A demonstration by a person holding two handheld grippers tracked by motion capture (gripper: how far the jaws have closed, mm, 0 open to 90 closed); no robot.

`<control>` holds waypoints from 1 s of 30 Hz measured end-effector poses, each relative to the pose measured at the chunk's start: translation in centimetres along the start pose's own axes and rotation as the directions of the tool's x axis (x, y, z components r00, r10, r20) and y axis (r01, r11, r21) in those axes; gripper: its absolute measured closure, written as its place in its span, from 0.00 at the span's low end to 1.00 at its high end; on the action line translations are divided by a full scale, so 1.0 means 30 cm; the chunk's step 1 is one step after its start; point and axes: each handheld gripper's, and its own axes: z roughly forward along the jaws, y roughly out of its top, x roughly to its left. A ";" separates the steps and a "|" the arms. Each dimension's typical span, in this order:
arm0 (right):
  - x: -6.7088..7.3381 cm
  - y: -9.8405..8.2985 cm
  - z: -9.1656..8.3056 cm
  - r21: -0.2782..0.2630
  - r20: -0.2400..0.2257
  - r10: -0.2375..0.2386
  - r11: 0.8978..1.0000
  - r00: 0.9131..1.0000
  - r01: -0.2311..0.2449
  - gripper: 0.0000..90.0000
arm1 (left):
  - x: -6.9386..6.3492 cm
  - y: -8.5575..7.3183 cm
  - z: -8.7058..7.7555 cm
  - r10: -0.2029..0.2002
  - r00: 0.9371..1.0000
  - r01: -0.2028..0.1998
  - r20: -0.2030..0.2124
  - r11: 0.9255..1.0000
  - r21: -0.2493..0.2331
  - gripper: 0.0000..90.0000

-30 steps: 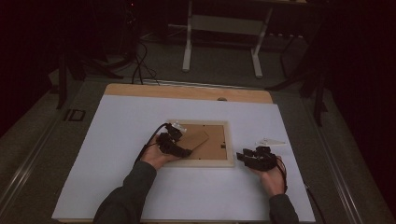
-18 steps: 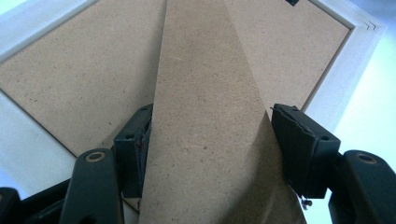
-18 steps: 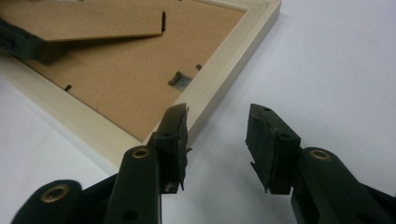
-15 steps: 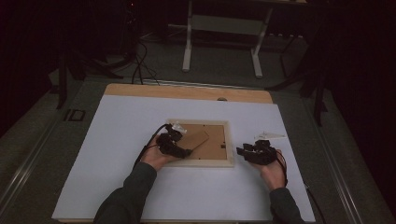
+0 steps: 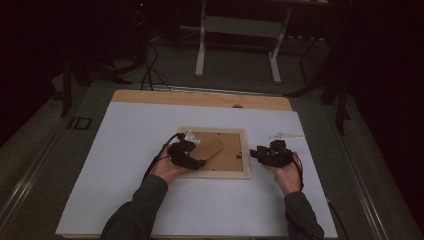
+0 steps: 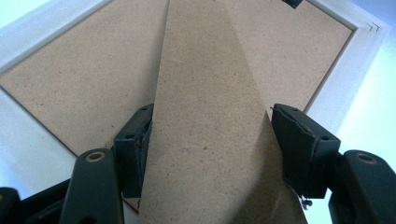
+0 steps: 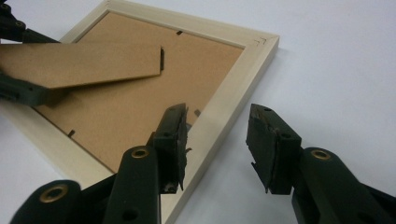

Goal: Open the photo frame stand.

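Observation:
A pale wooden picture frame (image 5: pixel 220 174) lies face down on the white table, its brown backing board (image 6: pixel 84 88) upward. The board's hinged stand flap (image 5: pixel 212 147) is tilted up off the backing. My left gripper (image 5: pixel 197 161) is shut on it, one jaw pressed on each long edge of the flap (image 6: pixel 210 116). My right gripper (image 5: pixel 256 152) hovers open at the frame's right side. In the right gripper view, my right gripper (image 7: pixel 217 140) straddles the wooden rail (image 7: pixel 229 98) without touching it, one jaw over the backing and one over the table. The lifted flap (image 7: pixel 84 63) shows beyond.
A small clear plastic piece (image 5: pixel 286 136) lies on the white sheet just right of the frame. The table's wooden far edge (image 5: pixel 200 99) runs behind. A desk stand (image 5: pixel 237 45) and cables are on the floor beyond it.
My right gripper has moved left toward the frame's right rail and risen slightly. The left gripper and the flap have stayed put.

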 end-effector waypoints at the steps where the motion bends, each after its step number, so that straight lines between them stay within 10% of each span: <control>1: 0.001 0.006 0.002 0.000 0.001 -0.002 1.000 1.000 0.002 0.63 | -0.003 -0.001 -0.001 0.003 1.000 -0.003 -0.005 1.000 -0.006 0.41; 30: -0.028 0.110 0.018 0.056 0.050 -0.037 0.998 0.998 0.034 0.60 | -0.079 -0.019 -0.037 0.103 0.987 -0.113 -0.126 0.991 -0.073 0.41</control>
